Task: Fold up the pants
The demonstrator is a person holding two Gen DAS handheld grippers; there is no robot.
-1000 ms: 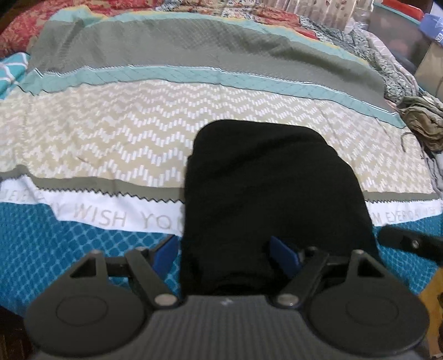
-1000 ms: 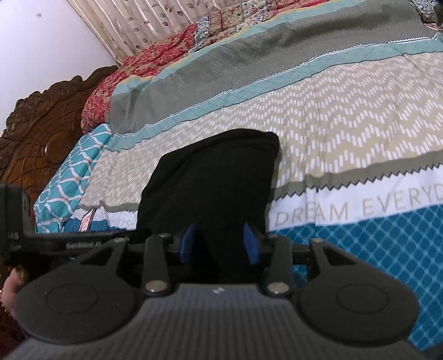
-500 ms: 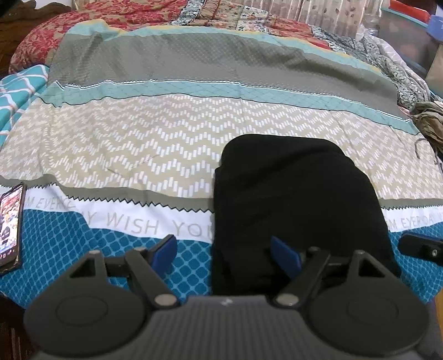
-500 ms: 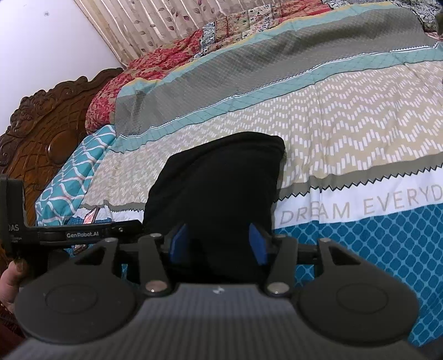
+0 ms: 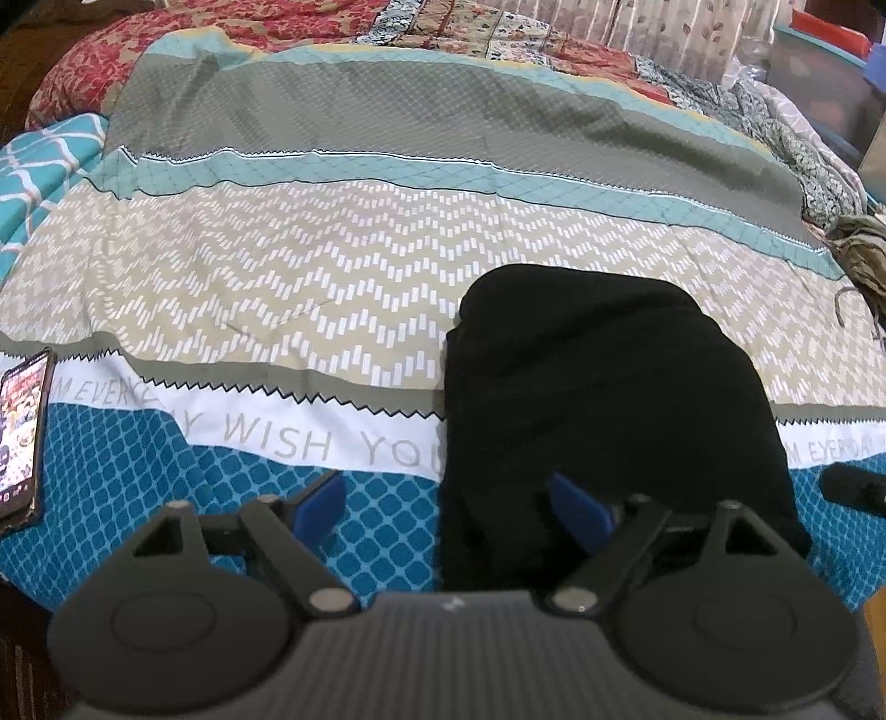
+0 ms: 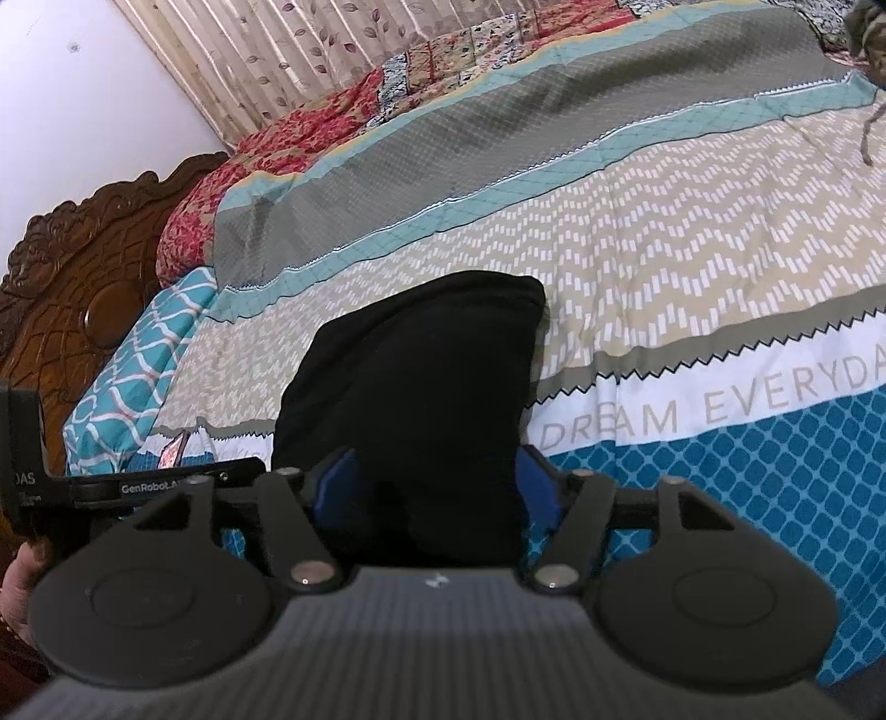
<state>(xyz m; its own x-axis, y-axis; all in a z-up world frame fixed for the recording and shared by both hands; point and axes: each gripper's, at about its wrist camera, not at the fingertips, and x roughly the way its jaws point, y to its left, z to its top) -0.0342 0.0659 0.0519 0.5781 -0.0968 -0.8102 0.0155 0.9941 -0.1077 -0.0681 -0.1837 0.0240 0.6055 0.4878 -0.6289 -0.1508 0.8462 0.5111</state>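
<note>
The black pants [image 5: 603, 399] lie folded into a compact rectangle on the patterned bedspread [image 5: 332, 266]. My left gripper [image 5: 451, 507] is open at the near left corner of the pants, its left finger over the blue quilt and its right finger over the black fabric. My right gripper [image 6: 432, 487] is open, its blue pads either side of the near end of the pants [image 6: 421, 387]. The left gripper's body also shows in the right wrist view [image 6: 138, 487]. Whether the pads touch the cloth I cannot tell.
A phone [image 5: 22, 432] lies on the bed's near left edge. A carved wooden headboard [image 6: 66, 288] stands at the left. A crumpled olive garment [image 5: 864, 255] lies at the far right. Red floral bedding [image 5: 221, 33] and a curtain [image 6: 277, 61] are beyond.
Both grippers have pulled back from the pants and drifted left. The right gripper's fingers have spread wider. The phone has come into the left wrist view.
</note>
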